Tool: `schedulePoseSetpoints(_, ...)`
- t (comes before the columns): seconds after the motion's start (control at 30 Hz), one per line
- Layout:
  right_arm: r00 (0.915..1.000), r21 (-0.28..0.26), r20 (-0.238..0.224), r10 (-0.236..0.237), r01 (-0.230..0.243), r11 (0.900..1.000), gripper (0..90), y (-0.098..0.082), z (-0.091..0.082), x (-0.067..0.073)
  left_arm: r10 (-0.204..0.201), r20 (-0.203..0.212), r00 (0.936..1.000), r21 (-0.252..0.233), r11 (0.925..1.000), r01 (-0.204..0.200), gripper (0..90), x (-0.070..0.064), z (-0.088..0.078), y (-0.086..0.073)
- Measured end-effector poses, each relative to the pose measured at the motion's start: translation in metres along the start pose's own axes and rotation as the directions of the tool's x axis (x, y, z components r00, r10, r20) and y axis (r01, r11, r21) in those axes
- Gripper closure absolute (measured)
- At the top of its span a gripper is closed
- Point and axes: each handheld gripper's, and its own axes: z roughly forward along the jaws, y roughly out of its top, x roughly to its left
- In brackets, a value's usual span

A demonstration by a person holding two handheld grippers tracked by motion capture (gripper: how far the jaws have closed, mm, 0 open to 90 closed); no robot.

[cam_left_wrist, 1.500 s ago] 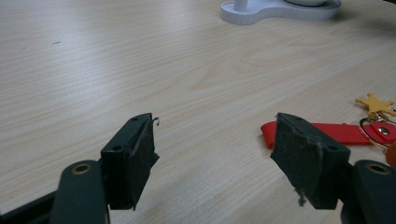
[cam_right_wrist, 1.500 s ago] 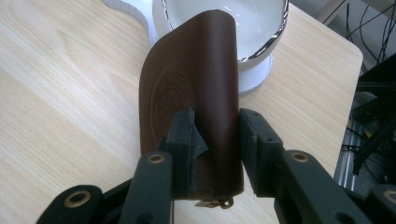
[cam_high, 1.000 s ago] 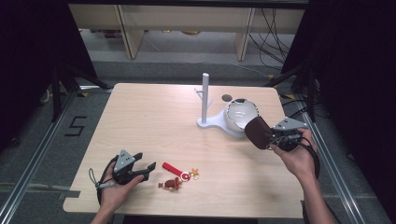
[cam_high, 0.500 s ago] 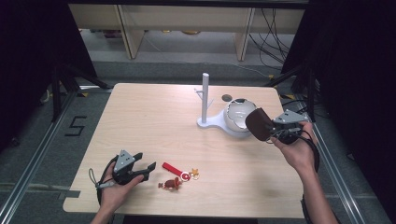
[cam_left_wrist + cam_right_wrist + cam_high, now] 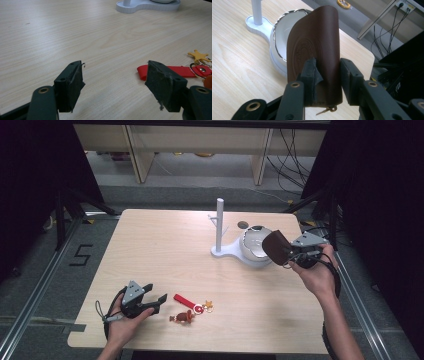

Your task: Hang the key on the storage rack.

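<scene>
Two grippers: brown pouch (image 5: 314, 50) is clamped by right gripper (image 5: 327, 75) beside bowl (image 5: 252, 245); left gripper (image 5: 113, 86) is held wide, empty, near keychain (image 5: 192, 307).

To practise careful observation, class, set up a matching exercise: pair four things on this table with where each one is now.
Things:
1. brown leather pouch
2. red strap keychain with charms
3. white bowl with a silver rim
4. tall white post on its stand

Places:
A. lying flat on the wooden table beside the left gripper
B. rising upright at the table's far side
C. clamped between the right gripper's fingers
D. sitting on the white stand's round end

Pairs: 1-C, 2-A, 3-D, 4-B
</scene>
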Motion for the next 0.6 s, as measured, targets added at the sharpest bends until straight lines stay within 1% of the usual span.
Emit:
schedulePoseSetpoints(0.13, 1.0, 0.001, 0.0, -0.006, 0.006, 1.0, 67.5, 0.003, 0.004, 0.0, -0.001, 0.0, 1.0, 0.0, 1.0, 0.001, 28.8, 0.0, 0.0, 0.0)
schedulePoseSetpoints(0.17, 0.9999, 0.01, -0.001, -0.011, 0.011, 1.0, 67.5, 0.005, 0.005, 0.0, 0.0, 0.0, 1.0, 0.0, 1.0, 0.0, 28.8, 0.0, 0.0, 0.0)
schedulePoseSetpoints(0.2, 0.9999, -0.003, 0.006, -0.015, 0.015, 1.0, 67.4, 0.005, 0.007, 0.001, -0.001, 0.0, 1.0, 0.001, 1.0, 0.001, 28.8, 0.0, 0.0, 0.0)
schedulePoseSetpoints(0.23, 0.9998, 0.008, -0.006, -0.016, 0.017, 1.0, 67.4, 0.006, 0.007, 0.001, -0.001, 0.001, 1.0, 0.0, 1.0, 0.001, 28.8, 0.0, 0.0, 0.0)
schedulePoseSetpoints(0.27, 0.9999, -0.003, 0.003, -0.016, 0.016, 1.0, 67.4, 0.006, 0.009, 0.001, 0.0, 0.001, 1.0, 0.001, 1.0, 0.0, 28.8, 0.0, 0.0, 0.0)
schedulePoseSetpoints(0.3, 0.9995, 0.003, 0.001, -0.031, 0.031, 1.0, 67.4, 0.007, 0.009, 0.0, -0.001, 0.001, 1.0, 0.0, 1.0, 0.001, 28.8, 0.0, 0.0, 0.0)
schedulePoseSetpoints(0.37, 0.9995, 0.005, 0.003, -0.031, 0.031, 1.0, 67.4, 0.008, 0.01, 0.001, -0.002, 0.001, 1.0, 0.0, 1.0, 0.002, 28.8, 0.0, 0.0, 0.0)
schedulePoseSetpoints(0.4, 0.9995, 0.004, -0.003, -0.03, 0.03, 1.0, 67.4, 0.009, 0.012, 0.001, -0.001, 0.001, 1.0, 0.0, 1.0, 0.001, 28.8, 0.0, 0.0, 0.0)
schedulePoseSetpoints(0.43, 0.9992, -0.001, 0.005, -0.039, 0.039, 0.999, 67.4, 0.009, 0.013, 0.0, -0.002, 0.001, 1.0, 0.0, 1.0, 0.002, 28.8, 0.0, 0.0, 0.0)
schedulePoseSetpoints(0.47, 0.9994, -0.004, 0.008, -0.035, 0.035, 0.999, 67.4, 0.01, 0.014, 0.001, -0.002, 0.001, 1.0, 0.0, 1.0, 0.002, 28.8, 0.0, 0.0, 0.0)
schedulePoseSetpoints(0.5, 0.9991, 0.0, -0.011, -0.041, 0.041, 0.999, 67.4, 0.011, 0.014, 0.0, -0.002, 0.001, 1.0, 0.0, 1.0, 0.002, 28.8, 0.0, 0.0, 0.0)
schedulePoseSetpoints(0.53, 0.9987, -0.018, 0.015, -0.049, 0.049, 0.999, 67.4, 0.011, 0.016, 0.0, -0.002, 0.001, 1.0, 0.0, 1.0, 0.002, 28.8, 0.0, 0.0, 0.0)
schedulePoseSetpoints(0.57, 0.9992, -0.009, 0.007, -0.04, 0.04, 0.999, 67.3, 0.012, 0.016, 0.001, -0.002, 0.001, 1.0, -0.001, 1.0, 0.002, 28.8, 0.0, 0.0, 0.0)
schedulePoseSetpoints(0.6, 0.9991, -0.012, 0.014, -0.039, 0.039, 0.999, 67.4, 0.013, 0.016, 0.001, -0.003, 0.001, 1.0, -0.001, 1.0, 0.003, 28.8, 0.0, 0.0, 0.0)
